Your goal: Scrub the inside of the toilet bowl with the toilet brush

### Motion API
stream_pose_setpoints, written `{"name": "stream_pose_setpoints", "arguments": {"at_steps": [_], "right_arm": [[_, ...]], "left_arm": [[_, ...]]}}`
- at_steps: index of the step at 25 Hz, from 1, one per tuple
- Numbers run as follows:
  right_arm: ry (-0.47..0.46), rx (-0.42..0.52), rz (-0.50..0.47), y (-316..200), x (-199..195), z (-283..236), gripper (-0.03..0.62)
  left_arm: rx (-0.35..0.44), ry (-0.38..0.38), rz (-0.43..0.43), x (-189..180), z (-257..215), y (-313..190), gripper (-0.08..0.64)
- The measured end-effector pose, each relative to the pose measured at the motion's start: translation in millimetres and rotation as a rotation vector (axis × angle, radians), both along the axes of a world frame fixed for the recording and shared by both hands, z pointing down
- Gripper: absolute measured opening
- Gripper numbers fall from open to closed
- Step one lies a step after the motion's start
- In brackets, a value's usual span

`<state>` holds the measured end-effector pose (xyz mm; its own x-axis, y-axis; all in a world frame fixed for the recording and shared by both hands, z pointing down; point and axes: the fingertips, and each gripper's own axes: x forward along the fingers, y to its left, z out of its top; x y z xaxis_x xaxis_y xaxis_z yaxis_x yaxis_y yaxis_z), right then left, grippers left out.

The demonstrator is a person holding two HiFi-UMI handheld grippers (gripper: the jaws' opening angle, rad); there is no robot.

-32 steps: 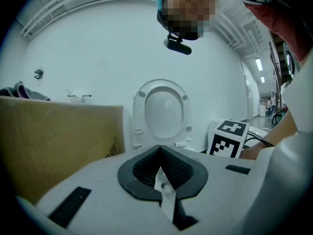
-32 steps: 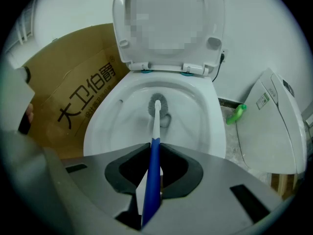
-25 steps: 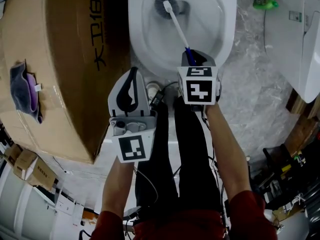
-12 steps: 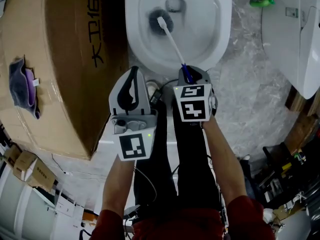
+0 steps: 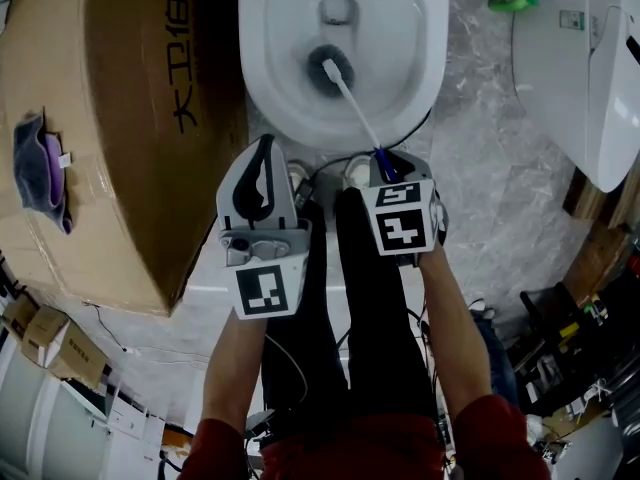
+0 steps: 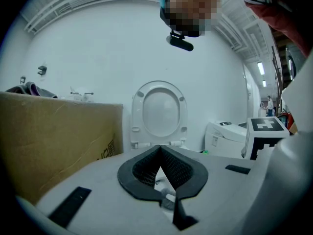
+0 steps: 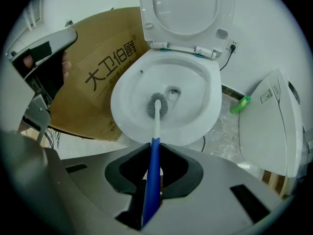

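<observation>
Brush (image 5: 341,88) – dark bristle head down inside the bowl (image 5: 262,58), resting on the white slope just in front of the drain hole; in the right gripper view the head (image 7: 157,105) sits near the bowl's (image 7: 120,112) middle, a little left of the drain. White shaft runs back and up over the near rim to a blue grip. Right gripper (image 5: 385,160) has its fingers closed on that blue grip, the handle running straight between the pads (image 7: 152,153). Left gripper (image 5: 265,146) is held beside the right one, off the bowl, level with its near rim; its fingers are closed tip to tip with nothing between them (image 6: 160,149). Lid (image 7: 182,10) and seat stand raised against the wall. Cardboard box (image 5: 120,148) with black print stands close against the bowl's left side – a purple cloth (image 5: 42,173) lies on its top. Second white toilet (image 5: 572,78) stands to the right, well apart, with a small green thing (image 5: 512,0) on the floor (image 5: 500,178) between the two. Floor is grey and mottled. The person's dark trouser legs (image 5: 375,318) show below the grippers.
</observation>
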<state>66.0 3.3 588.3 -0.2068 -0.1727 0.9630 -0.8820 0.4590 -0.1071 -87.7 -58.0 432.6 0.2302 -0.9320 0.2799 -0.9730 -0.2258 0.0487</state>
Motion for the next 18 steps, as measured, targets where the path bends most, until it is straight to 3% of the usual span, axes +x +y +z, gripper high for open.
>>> {"name": "stream_pose_setpoints", "arguments": {"at_steps": [6,18], "right_arm": [[0.073,0.008,0.0,-12.7,29.3,-2.8,0.061],[0.106,0.054,0.054,-51.8,59.0,-1.8,0.061]], "left_arm": [[0.004,0.005,-0.003,4.5,-4.8,-1.3,0.012],[-0.001,0.002,-0.003,6.7,-1.9,-1.4,0.012]]}}
